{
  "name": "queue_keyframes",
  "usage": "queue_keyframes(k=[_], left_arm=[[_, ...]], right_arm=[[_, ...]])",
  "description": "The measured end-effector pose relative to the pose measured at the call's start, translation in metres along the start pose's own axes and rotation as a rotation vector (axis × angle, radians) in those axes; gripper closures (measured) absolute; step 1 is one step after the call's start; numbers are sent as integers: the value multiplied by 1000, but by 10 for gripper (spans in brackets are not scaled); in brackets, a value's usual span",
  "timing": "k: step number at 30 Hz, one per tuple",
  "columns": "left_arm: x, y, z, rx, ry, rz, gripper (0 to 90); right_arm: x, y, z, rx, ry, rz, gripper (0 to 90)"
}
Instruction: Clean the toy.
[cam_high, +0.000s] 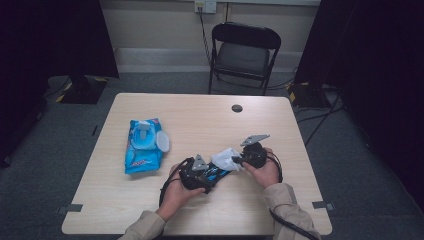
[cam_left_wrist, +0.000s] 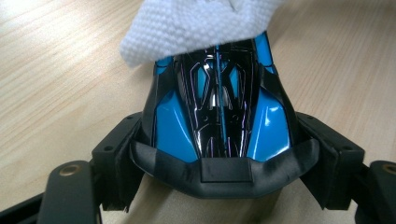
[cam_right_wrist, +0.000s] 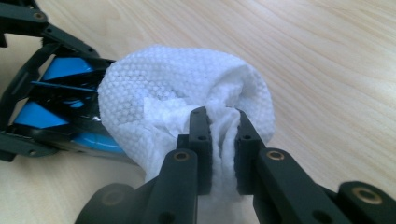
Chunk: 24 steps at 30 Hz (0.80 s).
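Two tools busy: your left hand-held gripper (cam_left_wrist: 219, 163) clamps toy car (cam_left_wrist: 219, 116) low over desk (cam_high: 200, 115), right hand-held gripper (cam_right_wrist: 219, 126) pinches wet wipe (cam_right_wrist: 182, 88) bunched against car's far end. Wiping step, I'd say. Next: drag wipe along bodywork, keep clamp firm.

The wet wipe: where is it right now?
In the high view the wet wipe sits near the table's front centre, pinched in the right gripper and lying against the toy car held by the left gripper.

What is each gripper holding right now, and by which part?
The left gripper clamps the blue toy car across its sides at one end. The right gripper pinches the white wipe by a bunched fold.
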<state>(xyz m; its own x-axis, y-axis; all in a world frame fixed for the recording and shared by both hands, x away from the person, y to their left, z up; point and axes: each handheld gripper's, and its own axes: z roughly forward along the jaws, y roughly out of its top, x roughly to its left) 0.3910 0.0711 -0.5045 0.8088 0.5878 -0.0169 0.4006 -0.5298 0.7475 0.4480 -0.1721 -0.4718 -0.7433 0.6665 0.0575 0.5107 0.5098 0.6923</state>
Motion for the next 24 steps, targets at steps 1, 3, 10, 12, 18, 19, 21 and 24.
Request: queue_keyframes(k=[1,3,10,12,18,19,21,24], left_arm=[[0,0,0,0,0,1,240],[0,0,0,0,0,1,241],[0,0,0,0,0,0,240],[0,0,0,0,0,-1,240],[0,0,0,0,0,0,240],[0,0,0,0,0,-1,240],[0,0,0,0,0,-1,240],[0,0,0,0,0,-1,240]], right_arm=[[-1,0,1,0,-7,0,822],[-3,0,2,2,-21,7,821],[-10,-1,5,8,-68,24,821],[-11,-1,6,16,-92,23,822],[-17,-2,3,20,-79,43,821],[-18,-2,2,19,-81,45,821],[-20,-4,-1,16,-87,51,821],[-24,-5,-7,3,-93,62,821]])
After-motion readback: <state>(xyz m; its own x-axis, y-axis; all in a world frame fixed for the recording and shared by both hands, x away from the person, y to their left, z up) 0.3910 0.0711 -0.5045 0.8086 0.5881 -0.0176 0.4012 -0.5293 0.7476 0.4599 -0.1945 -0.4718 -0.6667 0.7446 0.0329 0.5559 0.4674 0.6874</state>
